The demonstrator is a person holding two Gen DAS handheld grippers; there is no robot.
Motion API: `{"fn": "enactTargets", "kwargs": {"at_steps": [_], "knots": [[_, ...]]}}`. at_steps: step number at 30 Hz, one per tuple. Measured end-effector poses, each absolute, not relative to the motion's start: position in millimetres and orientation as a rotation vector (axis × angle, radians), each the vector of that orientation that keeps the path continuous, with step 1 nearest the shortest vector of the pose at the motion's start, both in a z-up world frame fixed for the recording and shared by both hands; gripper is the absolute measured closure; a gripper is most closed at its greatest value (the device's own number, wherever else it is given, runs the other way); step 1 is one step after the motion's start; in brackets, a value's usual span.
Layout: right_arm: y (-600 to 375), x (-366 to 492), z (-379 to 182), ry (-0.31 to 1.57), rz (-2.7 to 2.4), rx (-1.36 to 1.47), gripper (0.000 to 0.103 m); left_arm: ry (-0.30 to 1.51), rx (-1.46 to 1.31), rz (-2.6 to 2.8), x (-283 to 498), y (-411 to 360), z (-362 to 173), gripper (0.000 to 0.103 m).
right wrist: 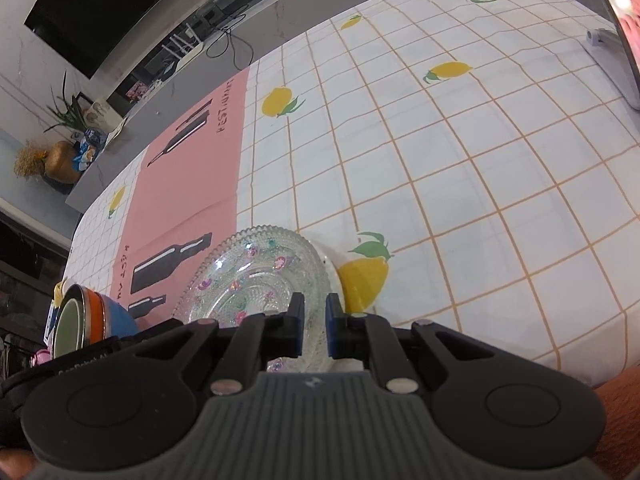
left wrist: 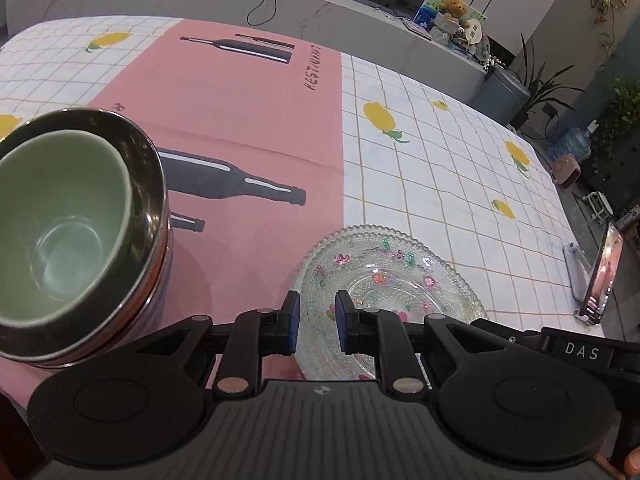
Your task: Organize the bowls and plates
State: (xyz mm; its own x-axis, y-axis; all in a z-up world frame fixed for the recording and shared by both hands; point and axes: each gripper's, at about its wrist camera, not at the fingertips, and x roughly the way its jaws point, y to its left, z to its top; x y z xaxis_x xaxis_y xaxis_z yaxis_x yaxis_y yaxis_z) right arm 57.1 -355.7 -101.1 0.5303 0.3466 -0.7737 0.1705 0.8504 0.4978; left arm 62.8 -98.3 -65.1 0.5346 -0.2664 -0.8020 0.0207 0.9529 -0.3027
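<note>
Nearest my lens in the right wrist view, the right hand-held gripper (right wrist: 313, 330) has its blue pads pinched on the near rim of the glass plate (right wrist: 256, 280), which tilts up off the tabletop (right wrist: 460, 184); I judge I am holding it by the edge so it can be carried or set onto another piece. Something white shows behind the plate's right edge, but I cannot tell what it is. From the left wrist view, the left hand-held gripper (left wrist: 317, 322) shows a narrow gap with the same beaded plate rim seen through it; whether the pads actually touch the glass I cannot tell, so it may only be steadying or waiting. At the left of that frame sits the bowl stack: a green bowl (left wrist: 60, 232) nested in a metal bowl (left wrist: 148, 184) with orange and blue bowls beneath, already gathered, which suggests the bowls are sorted and the plate is the piece now in hand. A pink poster with bottle prints (left wrist: 240, 120) covers the lemon-patterned checked cloth. A phone on a stand (left wrist: 604, 272) stands at the right edge. Beyond, a grey counter (left wrist: 200, 0) carries cables, a teddy bear (left wrist: 454, 8) and potted plants (left wrist: 552, 88).
</note>
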Motion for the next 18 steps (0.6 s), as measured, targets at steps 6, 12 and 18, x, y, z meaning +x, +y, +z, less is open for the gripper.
{"fn": "enactTargets", "kwargs": {"at_steps": [6, 12, 18], "knots": [[-345, 59, -99, 1.011, 0.103, 0.494, 0.093, 0.974, -0.221, -0.167, 62, -103, -67, 0.083], [-344, 58, -98, 1.007, 0.105, 0.469, 0.093, 0.962, -0.190, -0.162, 61, -105, -69, 0.085], [-340, 58, -98, 1.010, 0.095, 0.445, 0.083, 0.926, -0.194, -0.171, 58, -104, -67, 0.085]]}}
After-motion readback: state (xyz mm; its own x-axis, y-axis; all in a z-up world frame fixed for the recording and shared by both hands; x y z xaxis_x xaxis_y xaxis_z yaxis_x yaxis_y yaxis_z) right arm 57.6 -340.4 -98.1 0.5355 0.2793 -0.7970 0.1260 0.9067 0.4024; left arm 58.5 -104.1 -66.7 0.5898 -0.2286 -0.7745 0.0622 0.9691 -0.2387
